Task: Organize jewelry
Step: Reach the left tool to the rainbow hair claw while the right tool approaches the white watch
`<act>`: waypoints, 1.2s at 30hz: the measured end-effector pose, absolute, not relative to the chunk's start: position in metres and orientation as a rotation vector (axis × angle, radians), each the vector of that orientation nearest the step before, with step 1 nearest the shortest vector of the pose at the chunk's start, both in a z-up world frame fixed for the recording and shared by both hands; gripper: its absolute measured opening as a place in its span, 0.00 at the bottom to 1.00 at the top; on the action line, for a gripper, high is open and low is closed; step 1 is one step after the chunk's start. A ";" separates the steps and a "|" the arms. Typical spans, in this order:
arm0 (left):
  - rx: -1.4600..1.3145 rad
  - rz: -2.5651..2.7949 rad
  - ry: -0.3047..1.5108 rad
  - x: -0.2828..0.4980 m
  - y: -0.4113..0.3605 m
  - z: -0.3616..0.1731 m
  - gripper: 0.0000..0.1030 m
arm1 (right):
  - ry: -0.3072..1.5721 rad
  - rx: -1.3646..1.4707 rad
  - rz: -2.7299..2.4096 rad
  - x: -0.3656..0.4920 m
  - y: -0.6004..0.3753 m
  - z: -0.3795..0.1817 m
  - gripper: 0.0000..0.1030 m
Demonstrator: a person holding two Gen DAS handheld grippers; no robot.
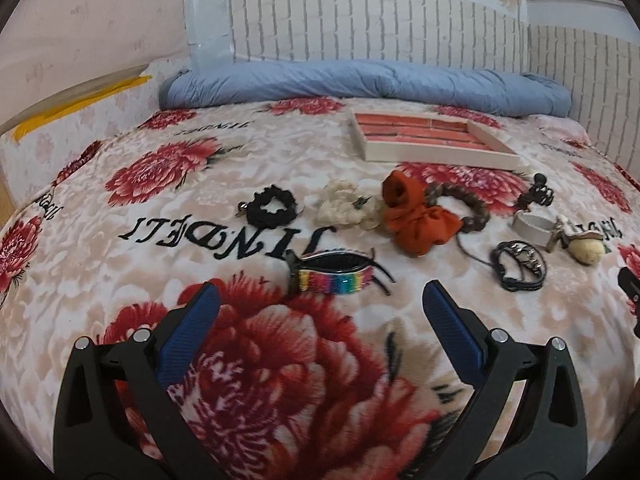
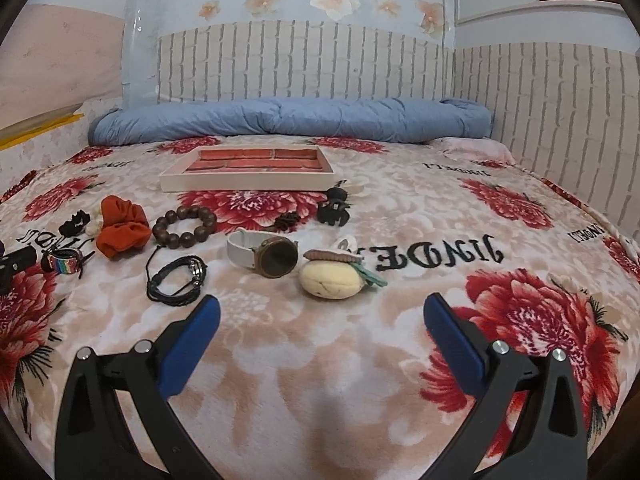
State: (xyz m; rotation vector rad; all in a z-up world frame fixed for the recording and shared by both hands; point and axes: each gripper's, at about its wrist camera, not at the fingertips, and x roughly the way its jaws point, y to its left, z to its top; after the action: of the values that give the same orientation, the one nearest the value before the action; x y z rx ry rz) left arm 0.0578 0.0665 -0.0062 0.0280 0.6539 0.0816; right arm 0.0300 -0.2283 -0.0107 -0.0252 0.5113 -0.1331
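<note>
Jewelry lies scattered on a floral bed blanket [image 1: 168, 208] in front of a shallow tray [image 1: 440, 155] [image 2: 248, 182] with a brick-pattern floor. My left gripper [image 1: 320, 300] is open, just short of a rainbow beaded bracelet [image 1: 334, 280] [image 2: 66, 262]. My right gripper [image 2: 322, 312] is open too, a little short of a yellow plush charm [image 2: 332, 278] [image 1: 586, 254]. Between lie a black cord bracelet [image 1: 520, 268] [image 2: 176, 280], a white-strap watch [image 2: 264, 254], a wooden bead bracelet [image 2: 186, 226], an orange scrunchie [image 1: 416, 216] [image 2: 122, 226], a cream scrunchie [image 1: 346, 204] and a black scrunchie [image 1: 272, 206].
A black claw clip [image 2: 334, 208] lies near the tray's right front corner. A rolled blue quilt [image 1: 360, 84] [image 2: 288, 120] runs along the brick-pattern headboard wall. The other gripper's black tip shows at the right edge [image 1: 630, 288] and the left edge [image 2: 16, 264].
</note>
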 end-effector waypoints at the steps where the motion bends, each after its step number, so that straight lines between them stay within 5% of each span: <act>1: 0.036 0.087 0.660 0.060 0.068 -0.008 0.95 | 0.514 -0.025 -0.130 0.030 -0.228 -0.011 0.96; 36: 0.026 0.033 0.862 0.126 0.074 -0.036 0.95 | 0.573 -0.017 -0.131 0.059 -0.221 -0.004 0.96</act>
State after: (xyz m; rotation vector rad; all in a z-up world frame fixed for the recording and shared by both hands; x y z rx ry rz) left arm 0.1257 0.0738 -0.0364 0.0260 0.8622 0.0330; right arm 0.0595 -0.2212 -0.0036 -0.0166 0.5728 -0.1306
